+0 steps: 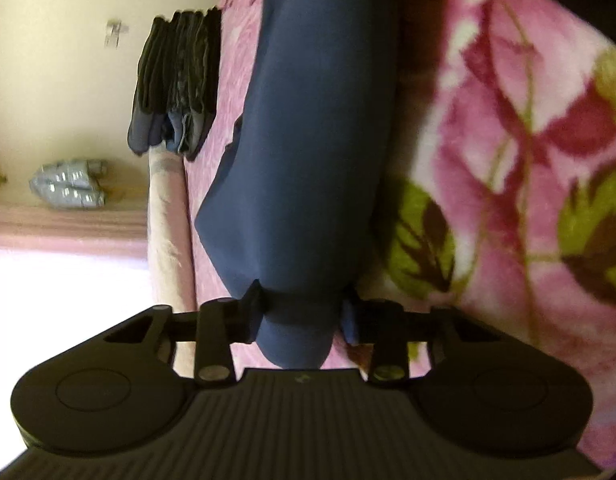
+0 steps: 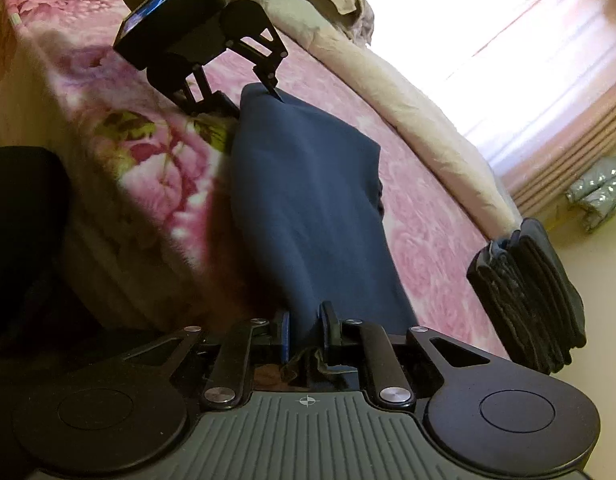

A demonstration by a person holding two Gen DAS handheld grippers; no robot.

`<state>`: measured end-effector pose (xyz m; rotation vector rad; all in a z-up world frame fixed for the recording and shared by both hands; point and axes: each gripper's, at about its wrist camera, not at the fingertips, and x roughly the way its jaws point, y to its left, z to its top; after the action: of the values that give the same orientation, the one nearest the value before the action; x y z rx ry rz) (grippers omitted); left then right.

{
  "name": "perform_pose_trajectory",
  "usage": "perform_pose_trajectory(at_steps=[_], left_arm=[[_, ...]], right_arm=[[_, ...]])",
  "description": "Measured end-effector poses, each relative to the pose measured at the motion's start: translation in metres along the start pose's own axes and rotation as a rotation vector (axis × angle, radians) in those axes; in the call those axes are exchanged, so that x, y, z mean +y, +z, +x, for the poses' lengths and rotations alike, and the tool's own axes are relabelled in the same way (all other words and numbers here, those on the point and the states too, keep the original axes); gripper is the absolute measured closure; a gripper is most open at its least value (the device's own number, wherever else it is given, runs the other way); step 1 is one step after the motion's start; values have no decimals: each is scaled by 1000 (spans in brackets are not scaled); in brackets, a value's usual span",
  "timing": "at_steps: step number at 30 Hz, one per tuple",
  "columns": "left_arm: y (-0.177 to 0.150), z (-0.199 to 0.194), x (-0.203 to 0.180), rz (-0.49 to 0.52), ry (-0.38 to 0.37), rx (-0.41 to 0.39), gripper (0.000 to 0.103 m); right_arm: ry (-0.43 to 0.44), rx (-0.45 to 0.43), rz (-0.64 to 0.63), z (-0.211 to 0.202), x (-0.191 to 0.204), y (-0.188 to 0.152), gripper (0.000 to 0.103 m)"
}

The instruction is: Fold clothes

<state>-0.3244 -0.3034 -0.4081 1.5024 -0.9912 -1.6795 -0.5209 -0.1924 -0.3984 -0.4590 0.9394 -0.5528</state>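
A long navy garment (image 1: 320, 140) lies folded lengthwise on the pink flowered blanket (image 1: 508, 140) near the bed's edge. My left gripper (image 1: 303, 312) is shut on one end of it, the cloth bunched between its fingers. In the right wrist view the same navy garment (image 2: 308, 208) stretches away from my right gripper (image 2: 305, 332), which pinches the near end between its blue pads. The left gripper (image 2: 247, 98) shows at the garment's far end, holding it just above the blanket (image 2: 107, 100).
A stack of folded dark clothes (image 2: 528, 296) sits on the bed beside the garment, also seen as a dark stack (image 1: 179, 80). A cream duvet (image 2: 420, 120) runs along the far side. A silvery packet (image 2: 600, 188) lies below the bright window. Something dark (image 2: 23, 220) fills the left edge.
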Motion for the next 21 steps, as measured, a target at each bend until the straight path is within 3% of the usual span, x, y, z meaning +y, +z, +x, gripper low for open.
perform_pose_trajectory(at_steps=[1, 3, 4, 5, 9, 13, 16, 18, 19, 21], left_arm=[[2, -1, 4, -5, -10, 8, 76], [5, -2, 14, -24, -38, 20, 79], [7, -3, 21, -38, -56, 25, 80], [9, -3, 27, -53, -74, 31, 80], [14, -11, 52, -132, -139, 43, 80], [18, -20, 54, -141, -158, 51, 80], [20, -19, 45, -140, -133, 63, 74], [20, -21, 33, -141, -103, 73, 61], [23, -18, 27, -124, -72, 72, 51], [28, -19, 10, -49, 6, 54, 41]], right_arm=[[-17, -3, -3, 0, 6, -1, 91], [-44, -23, 3, -3, 15, 1, 55], [-73, -57, 20, -5, 19, 3, 21], [-79, -102, 31, -6, 22, 5, 17], [-87, -163, 43, 7, 38, 22, 17], [-125, -144, -33, 46, 54, 32, 18], [-119, -113, -99, 63, 49, 30, 57], [-114, -92, -143, 75, 45, 28, 61], [-111, -83, -163, 80, 43, 28, 77], [-91, -101, -149, 74, 31, 26, 81]])
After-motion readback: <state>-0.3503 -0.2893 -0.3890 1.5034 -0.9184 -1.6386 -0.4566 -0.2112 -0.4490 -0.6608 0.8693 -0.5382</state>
